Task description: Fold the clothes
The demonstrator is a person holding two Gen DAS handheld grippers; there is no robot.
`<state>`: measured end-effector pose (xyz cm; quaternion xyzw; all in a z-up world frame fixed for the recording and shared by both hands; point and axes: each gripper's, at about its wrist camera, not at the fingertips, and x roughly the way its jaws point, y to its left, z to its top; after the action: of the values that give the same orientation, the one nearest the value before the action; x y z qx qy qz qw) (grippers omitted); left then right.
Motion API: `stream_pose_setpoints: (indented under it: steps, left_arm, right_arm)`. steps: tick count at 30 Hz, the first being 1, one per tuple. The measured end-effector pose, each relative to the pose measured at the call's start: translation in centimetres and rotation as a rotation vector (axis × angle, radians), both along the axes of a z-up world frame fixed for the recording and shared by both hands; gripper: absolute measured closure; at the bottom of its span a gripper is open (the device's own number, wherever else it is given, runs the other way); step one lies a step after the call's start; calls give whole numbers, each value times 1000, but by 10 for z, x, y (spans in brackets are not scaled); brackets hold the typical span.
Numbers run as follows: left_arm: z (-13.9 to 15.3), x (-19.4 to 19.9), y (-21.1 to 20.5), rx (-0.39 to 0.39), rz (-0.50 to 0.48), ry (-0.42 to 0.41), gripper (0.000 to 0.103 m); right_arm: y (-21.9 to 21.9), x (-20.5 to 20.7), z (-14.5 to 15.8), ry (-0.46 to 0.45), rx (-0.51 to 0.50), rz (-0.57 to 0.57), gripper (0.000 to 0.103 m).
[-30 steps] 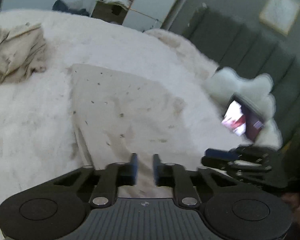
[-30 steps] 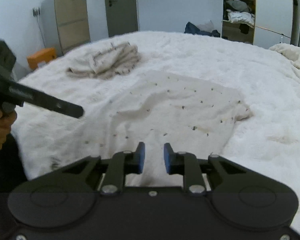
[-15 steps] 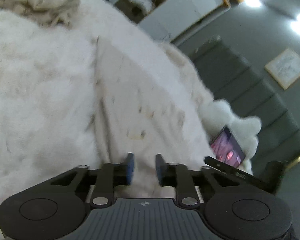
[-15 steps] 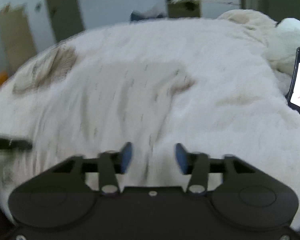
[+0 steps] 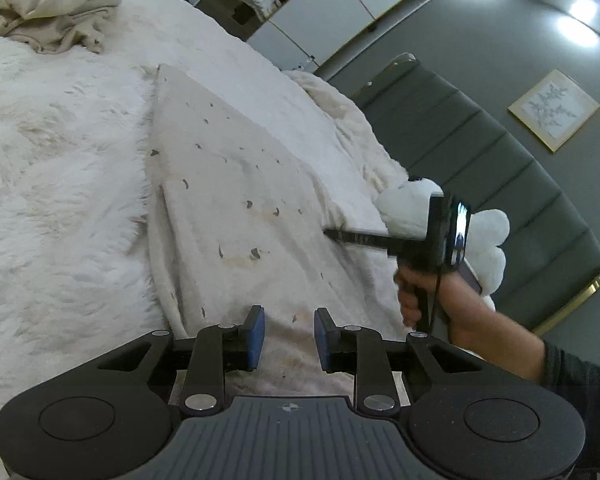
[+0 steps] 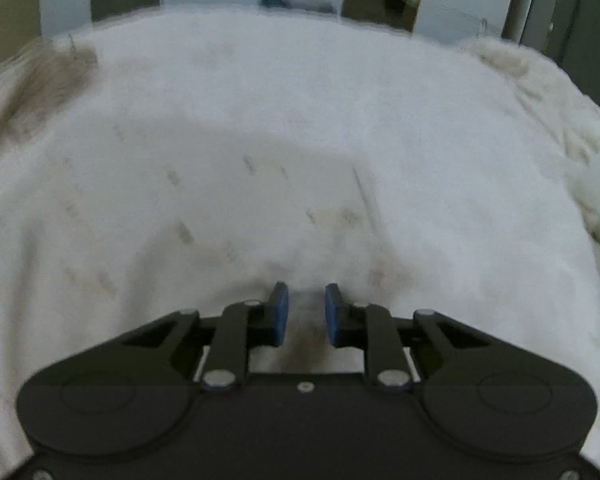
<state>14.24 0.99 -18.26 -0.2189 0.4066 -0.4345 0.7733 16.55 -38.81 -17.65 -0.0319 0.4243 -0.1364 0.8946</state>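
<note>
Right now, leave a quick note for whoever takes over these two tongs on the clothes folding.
Left tongs: part open, low over the near edge of the spotted cream garment; I cannot tell if they pinch any cloth.
Right tongs: closing, tips at the garment's right edge; that view is blurred, so a grip is unconfirmed. The left view shows the tips at that edge.
The garment lies fairly flat on the white furry bed cover. A second, crumpled garment waits at the far side.
Done: first garment laid out, one side strip looks turned in.
Left: finish folding it, then fold the crumpled one.
</note>
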Motion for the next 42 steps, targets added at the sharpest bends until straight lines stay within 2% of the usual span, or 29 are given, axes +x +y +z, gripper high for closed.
stream_pose_setpoints:
  steps: [3, 5, 8, 9, 11, 13, 15, 16, 18, 20, 25, 30, 36, 40, 42]
  left_arm:
    - [0, 1, 0, -4, 6, 0, 80]
    - [1, 1, 1, -4, 16, 2, 80]
    - [12, -3, 2, 30, 14, -42, 79]
    - [20, -6, 0, 60, 2, -81, 76]
    - [43, -14, -4, 143, -28, -197, 55]
    - [67, -27, -7, 226, -62, -332, 46]
    - [88, -42, -8, 330, -108, -472, 44]
    - [95, -51, -9, 390, -138, -543, 39]
    - [102, -68, -11, 518, -208, -679, 35]
    - [100, -81, -15, 633, -280, -774, 33]
    - [82, -107, -19, 736, -426, -852, 24]
    - [50, -133, -35, 844, -563, -993, 21]
    - [18, -140, -60, 918, -629, -1138, 20]
    - [3, -142, -65, 983, -650, -1235, 11]
    - [1, -142, -63, 998, -643, -1265, 9]
  right_arm:
    - [-11, -42, 9, -25, 17, -48, 81]
    - [-11, -72, 22, -66, 71, -49, 67]
    - [-10, -125, 44, -125, 184, -34, 57]
    - [-4, -137, 50, -133, 201, 0, 55]
    - [9, -159, 63, -153, 205, 82, 46]
    - [18, -182, 74, -174, 169, 164, 42]
    - [40, -204, 83, -192, 93, 290, 34]
    - [47, -210, 86, -191, 53, 333, 33]
    - [65, -220, 90, -185, -38, 424, 31]
    - [81, -225, 89, -170, -104, 498, 29]
    - [117, -229, 83, -131, -198, 616, 28]
    - [158, -238, 57, -30, -388, 834, 25]
    - [190, -230, 36, -20, -517, 892, 23]
    - [204, -227, 12, 13, -674, 926, 22]
    - [206, -224, 2, 20, -708, 912, 22]
